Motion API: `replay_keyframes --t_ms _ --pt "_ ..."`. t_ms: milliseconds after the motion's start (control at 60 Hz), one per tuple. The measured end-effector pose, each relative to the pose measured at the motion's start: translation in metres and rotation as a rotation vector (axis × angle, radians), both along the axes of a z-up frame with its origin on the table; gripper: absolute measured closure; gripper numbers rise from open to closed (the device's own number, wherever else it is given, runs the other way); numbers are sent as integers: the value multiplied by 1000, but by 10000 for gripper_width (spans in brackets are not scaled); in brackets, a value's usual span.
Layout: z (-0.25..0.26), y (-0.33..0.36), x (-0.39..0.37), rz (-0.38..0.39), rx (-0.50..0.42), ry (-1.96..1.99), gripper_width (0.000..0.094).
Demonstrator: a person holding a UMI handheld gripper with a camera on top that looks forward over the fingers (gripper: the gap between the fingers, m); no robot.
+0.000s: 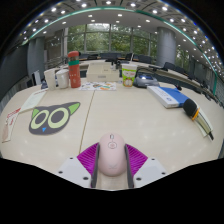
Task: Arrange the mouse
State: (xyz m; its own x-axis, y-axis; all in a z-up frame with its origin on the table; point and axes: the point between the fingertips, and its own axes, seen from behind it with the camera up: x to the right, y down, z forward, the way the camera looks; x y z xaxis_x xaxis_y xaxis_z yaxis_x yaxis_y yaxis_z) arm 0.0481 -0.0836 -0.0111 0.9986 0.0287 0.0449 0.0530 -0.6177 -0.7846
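A pale pink computer mouse (111, 157) sits between my gripper's (112, 158) two fingers, its scroll wheel end pointing away from me. Both magenta pads (88, 157) press against its sides, so the gripper is shut on it. The mouse is just over the light wooden table (130, 115). A black cat-face mouse mat (53, 118) with green eyes lies on the table ahead and to the left of the fingers.
A blue box (167, 96) and a dark case (194, 109) lie ahead to the right. A red-capped bottle (73, 70), a cup and small containers stand at the far side. Papers (20, 112) lie left of the mat. Office desks stand beyond.
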Motion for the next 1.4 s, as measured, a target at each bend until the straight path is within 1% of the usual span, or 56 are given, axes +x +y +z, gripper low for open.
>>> replay_keyframes --t_ms 133,217,283,367,433,517,583,633,700,767,883,983,1067,1117,1167,1233,1250,1283,1333,1350,1367,1400 --pt "4 1 1 9 -9 -27 588" --pt "18 6 -1 7 5 -31 596" --pt "57 15 -8 0 74 -12 596" --pt "119 29 -25 2 173 -15 598" --pt "163 41 -49 9 228 21 598" --pt "195 60 -87 36 275 52 597" --pt "200 70 -124 66 275 74 600" --pt "193 79 -152 98 253 98 601" --pt "170 88 -187 126 213 112 599" --pt "135 91 -217 154 166 108 599" --pt "70 93 -248 190 64 84 600" --pt "29 94 -255 181 18 56 599" --pt "2 95 -251 153 -17 48 595" --pt "4 101 -250 141 25 48 552" --pt "3 102 -249 147 16 37 494" --pt "1 99 -251 147 -3 46 439" --pt "2 98 -252 146 -7 52 408" --pt "4 96 -253 145 -14 60 304" --pt "12 90 -253 148 -20 71 74" --pt "16 88 -253 146 -17 73 78" --pt "20 86 -252 143 -12 73 102" --pt "30 80 -250 136 -6 72 97"
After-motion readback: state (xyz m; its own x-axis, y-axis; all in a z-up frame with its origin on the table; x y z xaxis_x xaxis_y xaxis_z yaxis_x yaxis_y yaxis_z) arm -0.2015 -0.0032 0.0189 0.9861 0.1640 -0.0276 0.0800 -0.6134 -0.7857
